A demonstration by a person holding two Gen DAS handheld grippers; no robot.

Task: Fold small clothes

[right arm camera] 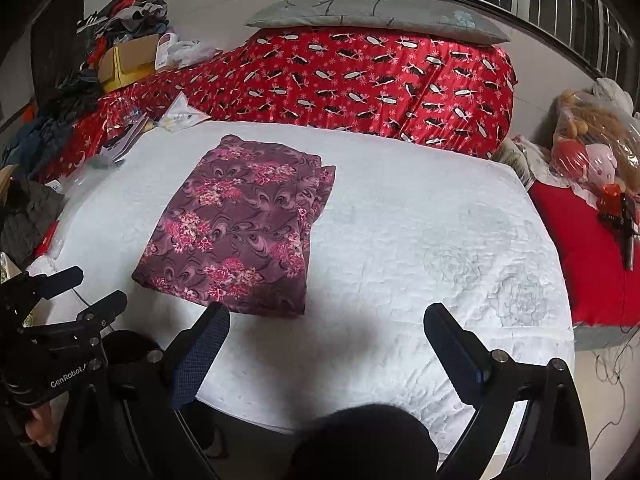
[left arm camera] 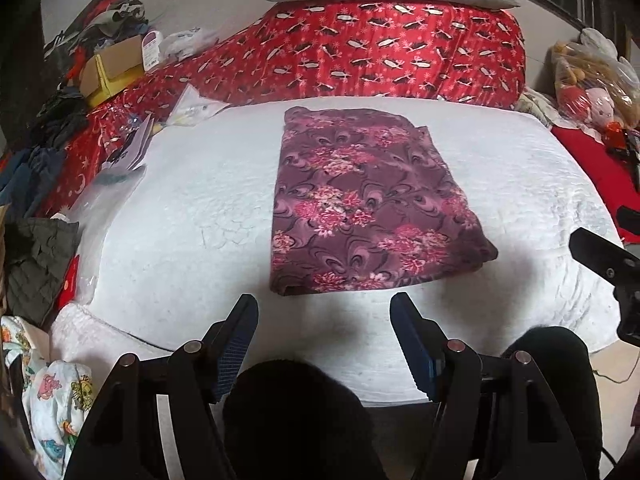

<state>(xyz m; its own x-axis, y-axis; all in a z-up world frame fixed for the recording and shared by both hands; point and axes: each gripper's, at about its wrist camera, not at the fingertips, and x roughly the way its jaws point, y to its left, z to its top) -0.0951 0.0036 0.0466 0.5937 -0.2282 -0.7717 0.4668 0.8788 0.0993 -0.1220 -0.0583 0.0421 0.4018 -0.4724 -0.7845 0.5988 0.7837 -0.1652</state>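
Folded floral cloth (left arm camera: pixel 360 200) lies just beyond both released grippers, left gripper (left arm camera: pixel 324 312) and right gripper (right arm camera: pixel 326 320).

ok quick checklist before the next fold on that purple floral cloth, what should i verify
1. Left gripper empty, jaws apart: ok.
2. Right gripper empty, jaws apart: ok.
3. Purple floral cloth lies flat as a folded rectangle on the white quilt: ok.
4. Edges aligned: not ok, layers stagger along the cloth's right side in the right wrist view.
5. Bare quilt all round the cloth, with the papers off at the quilt's far left corner: ok.
6. Near edge of the cloth is in front of both grippers and uncovered: ok.
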